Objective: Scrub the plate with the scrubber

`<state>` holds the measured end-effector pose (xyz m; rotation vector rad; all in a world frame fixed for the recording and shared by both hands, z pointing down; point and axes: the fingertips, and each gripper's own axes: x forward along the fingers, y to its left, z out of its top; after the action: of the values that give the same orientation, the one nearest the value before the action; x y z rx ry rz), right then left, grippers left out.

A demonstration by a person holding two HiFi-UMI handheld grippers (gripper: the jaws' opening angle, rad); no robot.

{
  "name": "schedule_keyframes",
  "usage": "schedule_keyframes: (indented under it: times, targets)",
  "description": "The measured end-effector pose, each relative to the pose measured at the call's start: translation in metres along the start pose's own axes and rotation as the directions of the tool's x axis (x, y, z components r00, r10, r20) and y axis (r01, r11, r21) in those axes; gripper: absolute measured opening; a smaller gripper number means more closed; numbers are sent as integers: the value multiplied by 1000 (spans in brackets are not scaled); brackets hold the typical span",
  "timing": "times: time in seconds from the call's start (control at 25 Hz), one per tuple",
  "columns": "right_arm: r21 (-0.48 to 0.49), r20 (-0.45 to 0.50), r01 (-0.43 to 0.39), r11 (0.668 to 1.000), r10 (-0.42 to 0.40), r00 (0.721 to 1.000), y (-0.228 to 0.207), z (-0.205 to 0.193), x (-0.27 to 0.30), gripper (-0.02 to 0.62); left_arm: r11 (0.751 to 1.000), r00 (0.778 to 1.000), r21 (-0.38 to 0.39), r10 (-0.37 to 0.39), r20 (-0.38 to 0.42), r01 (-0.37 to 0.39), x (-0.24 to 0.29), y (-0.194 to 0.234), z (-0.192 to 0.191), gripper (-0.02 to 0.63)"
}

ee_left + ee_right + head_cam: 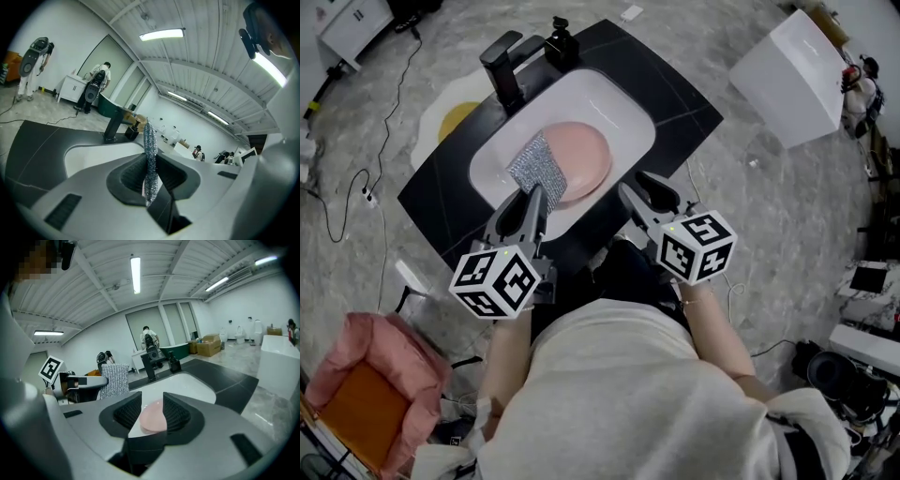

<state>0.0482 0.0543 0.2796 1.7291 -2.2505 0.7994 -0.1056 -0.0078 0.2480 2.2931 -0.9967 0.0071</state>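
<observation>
A pink plate [586, 155] lies in the white sink [619, 98], which is set in a black counter [675, 103]. My left gripper [536, 195] is shut on a silver mesh scrubber [536, 164], which hangs over the plate's left edge. In the left gripper view the scrubber [150, 150] stands edge-on between the closed jaws of the left gripper [150, 176]. My right gripper [642, 186] is open at the sink's front right, just short of the plate. In the right gripper view the plate [152, 420] shows through the gap of the right gripper [152, 411], with the scrubber [115, 378] off to the left.
A black faucet [504, 70] and a small black fitting [560, 42] stand at the sink's far rim. A white box [792, 75] sits on the floor to the right. An egg-shaped mat [455, 112] lies left of the counter, with cables nearby. A pink seat [366, 375] is at the lower left.
</observation>
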Motion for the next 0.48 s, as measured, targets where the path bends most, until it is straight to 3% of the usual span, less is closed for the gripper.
schedule_keyframes:
  times: [0.48]
  targets:
    - [-92, -168, -98, 991, 82, 982, -27, 13, 70, 143, 986, 987, -48, 158, 4, -158, 15, 45, 2, 77]
